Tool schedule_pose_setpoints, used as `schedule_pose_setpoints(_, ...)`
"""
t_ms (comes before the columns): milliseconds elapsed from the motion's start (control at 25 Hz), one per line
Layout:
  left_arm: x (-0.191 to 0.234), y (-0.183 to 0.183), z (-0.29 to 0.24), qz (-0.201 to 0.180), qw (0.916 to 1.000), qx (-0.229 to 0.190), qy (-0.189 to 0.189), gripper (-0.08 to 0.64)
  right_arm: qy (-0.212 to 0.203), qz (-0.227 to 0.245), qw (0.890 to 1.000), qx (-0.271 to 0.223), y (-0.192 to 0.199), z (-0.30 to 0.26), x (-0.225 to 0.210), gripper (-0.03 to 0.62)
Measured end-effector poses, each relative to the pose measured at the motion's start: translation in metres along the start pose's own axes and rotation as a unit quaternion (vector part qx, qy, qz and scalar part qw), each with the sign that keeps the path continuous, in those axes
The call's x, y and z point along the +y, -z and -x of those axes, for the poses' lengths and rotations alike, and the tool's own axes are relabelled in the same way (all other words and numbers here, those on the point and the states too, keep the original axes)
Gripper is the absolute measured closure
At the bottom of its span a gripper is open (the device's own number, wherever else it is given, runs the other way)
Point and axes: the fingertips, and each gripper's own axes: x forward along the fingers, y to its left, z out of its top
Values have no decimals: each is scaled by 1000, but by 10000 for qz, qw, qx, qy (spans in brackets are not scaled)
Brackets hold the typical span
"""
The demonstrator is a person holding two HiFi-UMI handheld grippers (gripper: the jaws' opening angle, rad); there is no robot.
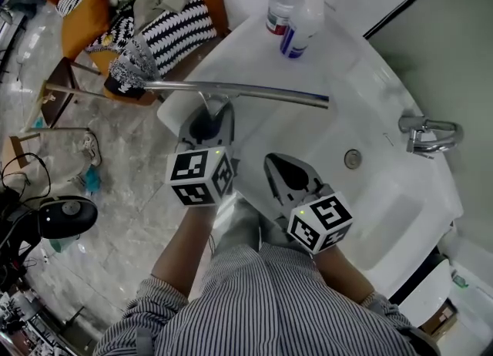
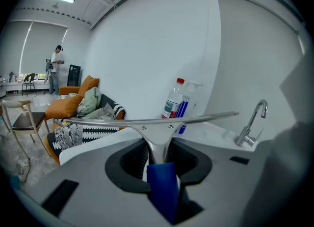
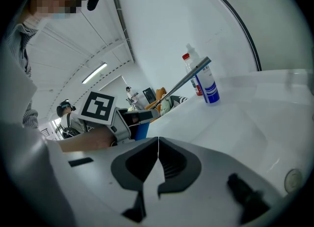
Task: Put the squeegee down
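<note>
Held squeegee (image 1: 239, 91) crosswise above sink (image 1: 370, 92) rim.
Pinched its handle in left gripper (image 1: 209, 112), blade spanning left-right beyond; carried right gripper (image 1: 286, 171) closed, empty.

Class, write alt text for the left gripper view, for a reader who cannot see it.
The left gripper holds a squeegee by its blue handle, the metal blade level. Beyond are a white basin, two bottles and a faucet.

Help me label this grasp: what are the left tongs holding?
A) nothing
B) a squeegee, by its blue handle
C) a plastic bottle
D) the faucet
B: the left tongs are shut on the blue handle of the squeegee, its blade jutting ahead.
</note>
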Motion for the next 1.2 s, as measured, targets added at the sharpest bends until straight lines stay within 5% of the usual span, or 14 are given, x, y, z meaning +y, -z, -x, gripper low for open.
schedule_pose_setpoints(1200, 12, 29, -52, -206, 9974, 677, 89, 434, 68, -279, 9995, 107, 6, -24, -18, 575)
